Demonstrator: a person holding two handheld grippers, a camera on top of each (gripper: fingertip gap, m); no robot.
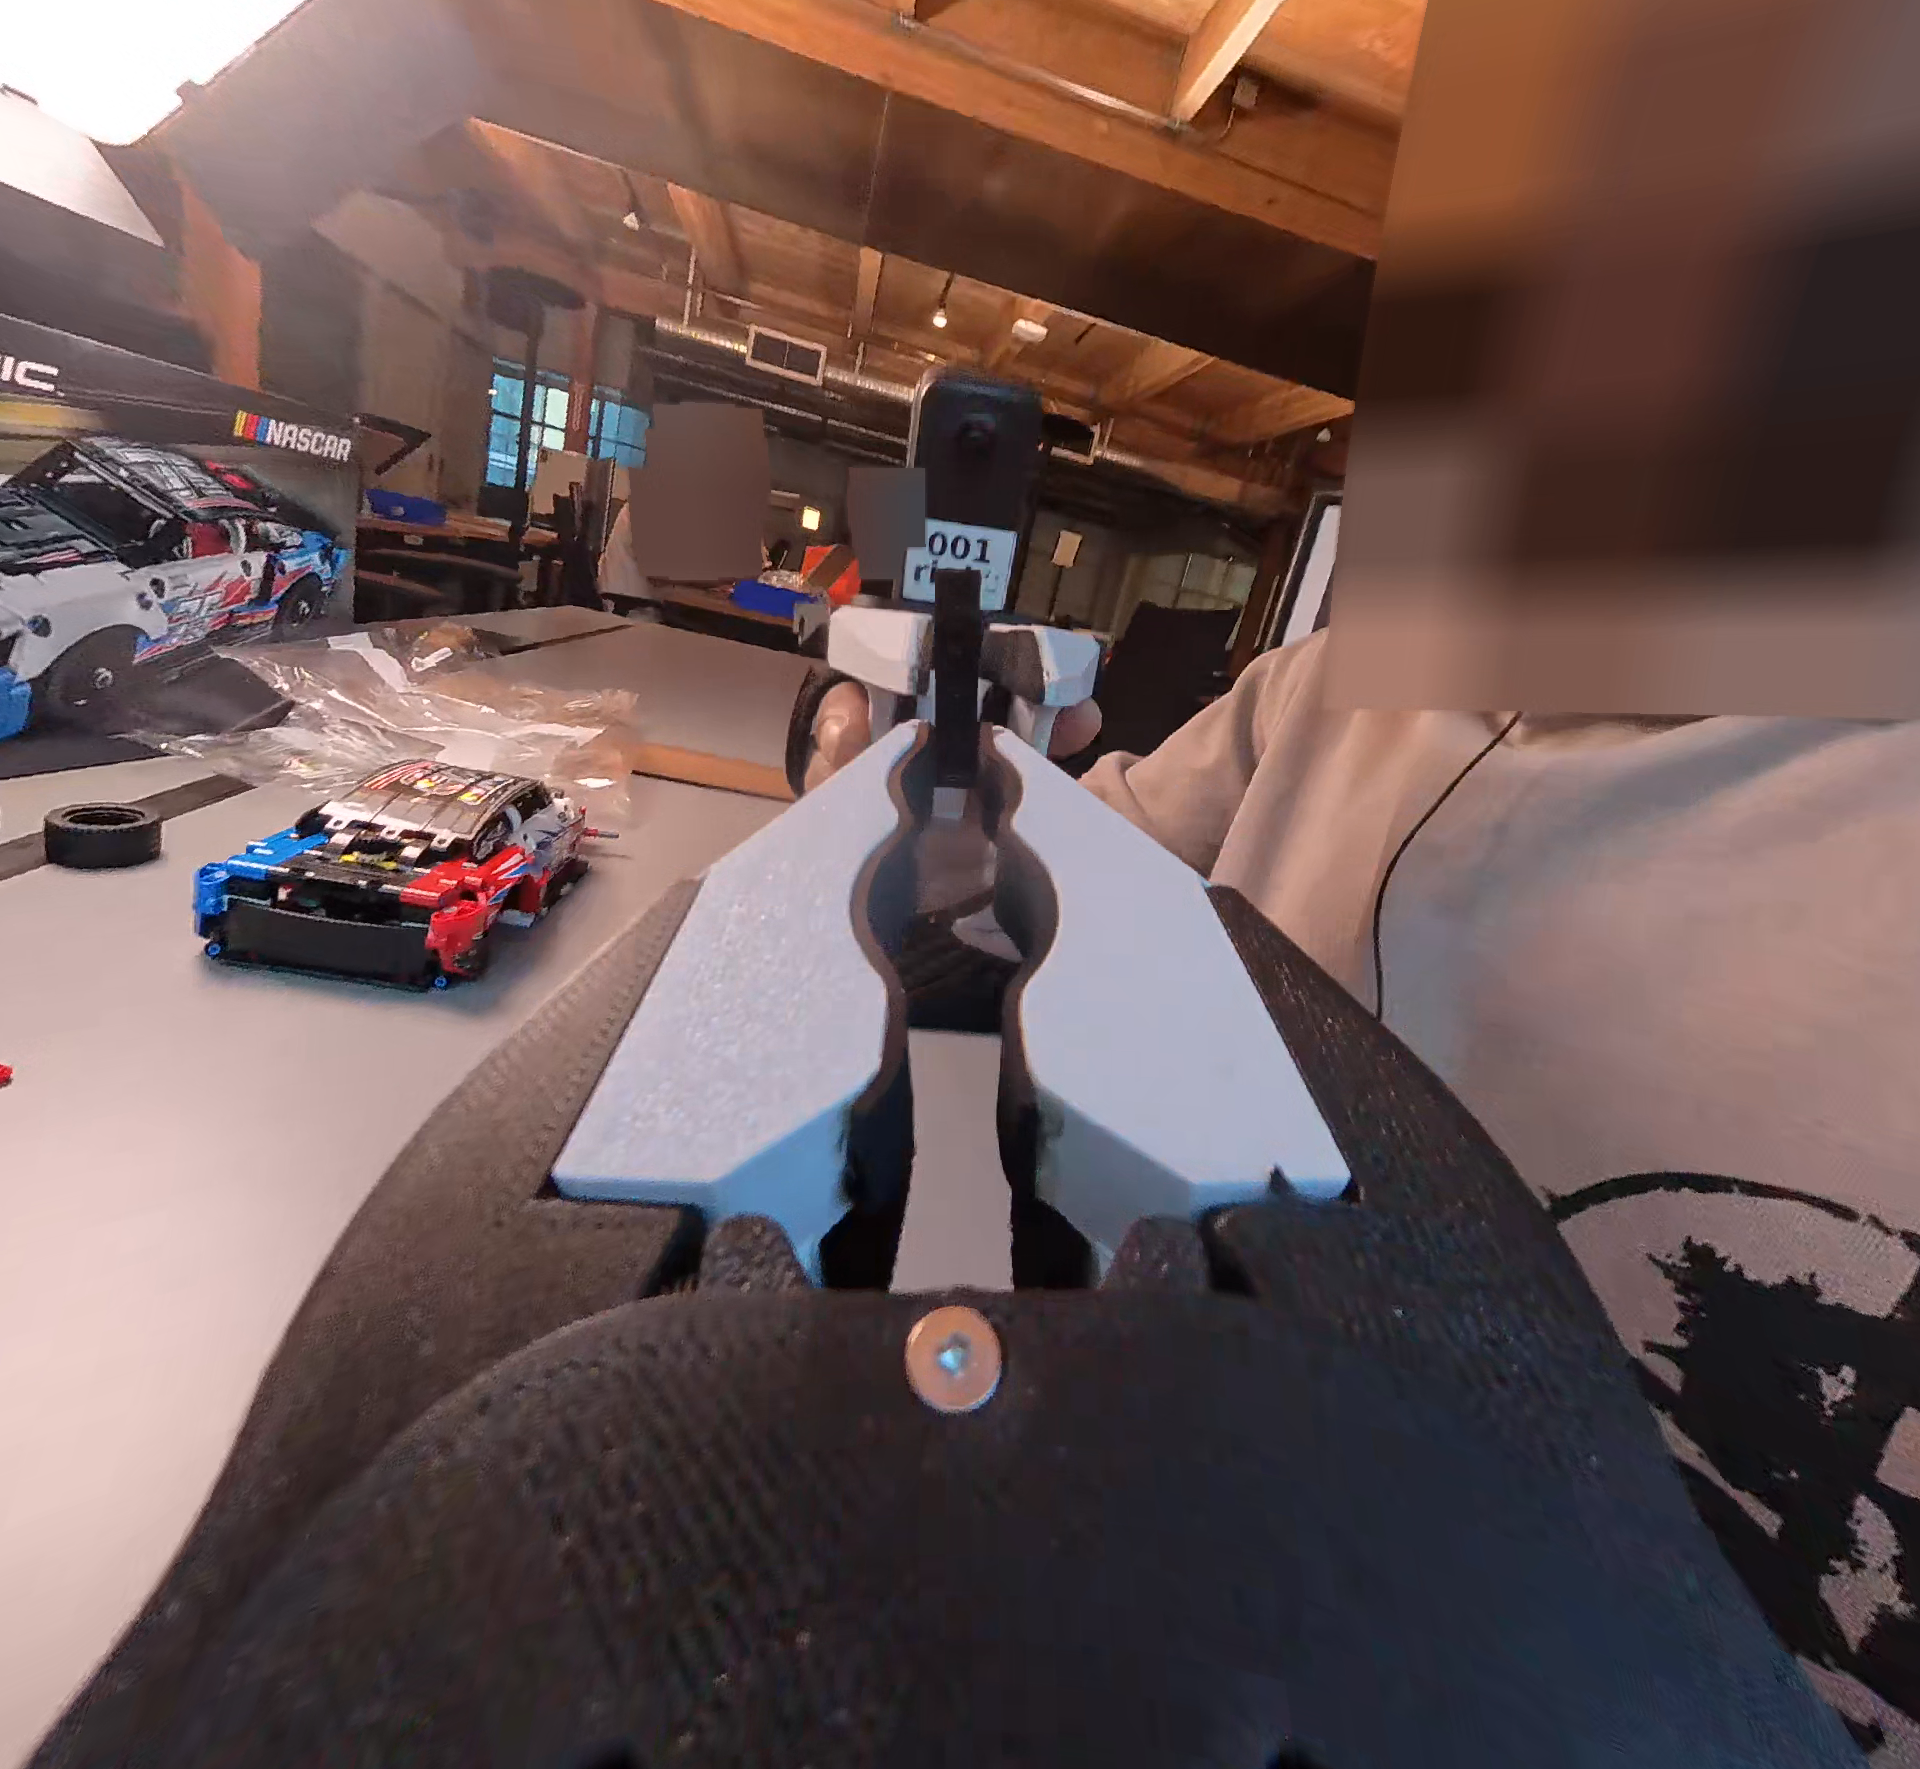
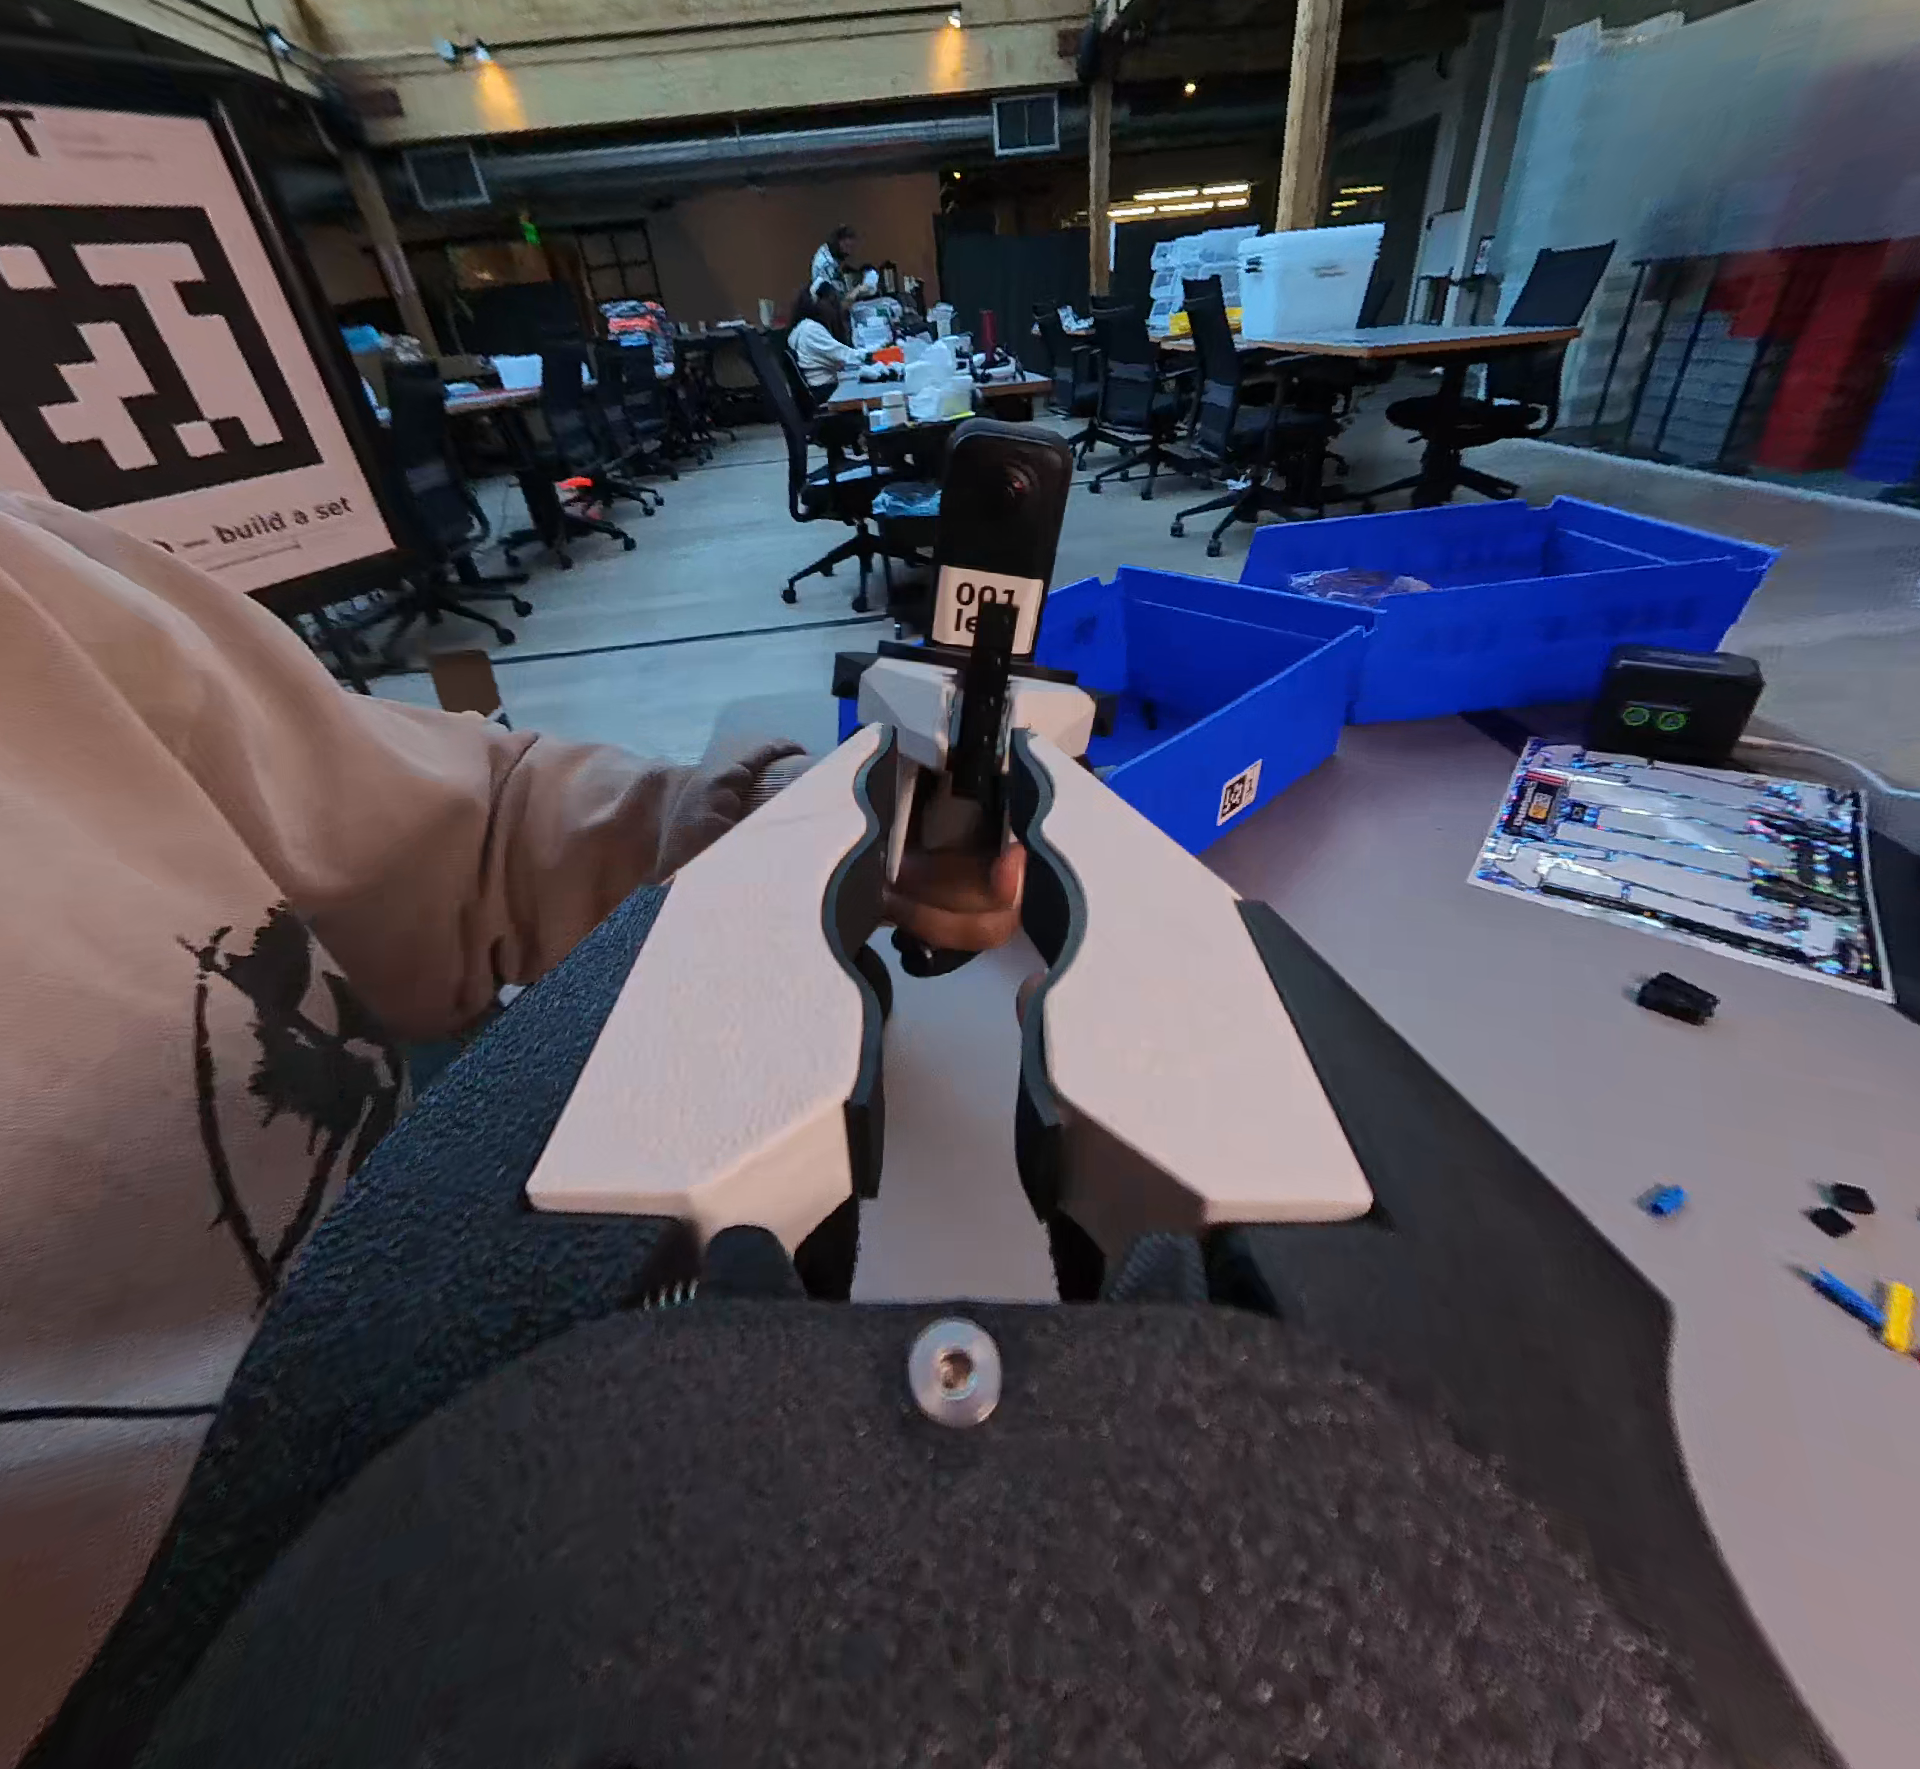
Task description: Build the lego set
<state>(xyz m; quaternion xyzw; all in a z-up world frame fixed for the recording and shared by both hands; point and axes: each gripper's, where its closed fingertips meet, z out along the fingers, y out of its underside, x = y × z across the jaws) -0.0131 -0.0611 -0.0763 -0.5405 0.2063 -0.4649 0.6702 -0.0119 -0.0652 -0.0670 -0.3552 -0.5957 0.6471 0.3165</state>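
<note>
1. Facing each other, the left gripper (image 1: 954, 763) and right gripper (image 2: 958, 763) meet tip to tip above the grey table (image 1: 260, 1148), both lifted off it.
2. Left gripper: white fingers (image 1: 748, 971) nearly together, narrow gap only; a thin black Lego beam (image 1: 956, 680) stands upright at the tips, 12 o'clock in the left wrist view. Looks pinched there, but which gripper has the real hold I cannot tell.
3. Right gripper: same near-closed stance, white fingers (image 2: 727, 1023) with a slim gap; the same black beam shows at its tips, 12 o'clock in the right wrist view, in front of the opposite gripper's black camera (image 2: 1003, 493).
4. A hand (image 2: 951, 898) shows through the gap between the right fingers, under the beam.
5. Lego race car (image 1: 400, 872), red, blue, white with black roof, sits on the table at 9 o'clock in the left wrist view, well apart from the grippers, no wheels seen on it.
6. Loose black tyre (image 1: 104, 834) lies further out at 9 o'clock, beside the car.
7. Clear plastic bags (image 1: 416, 711) behind the car; the set's box (image 1: 156, 556) stands at 10 o'clock.
8. Right wrist view: two blue bins (image 2: 1247, 680) at 2 o'clock, sticker sheet (image 2: 1683, 867) at 3 o'clock, small black, blue and yellow loose pieces (image 2: 1673, 997) scattered at 3 to 4 o'clock.
9. Person's beige sleeve (image 2: 364, 836) at 9 o'clock.
</note>
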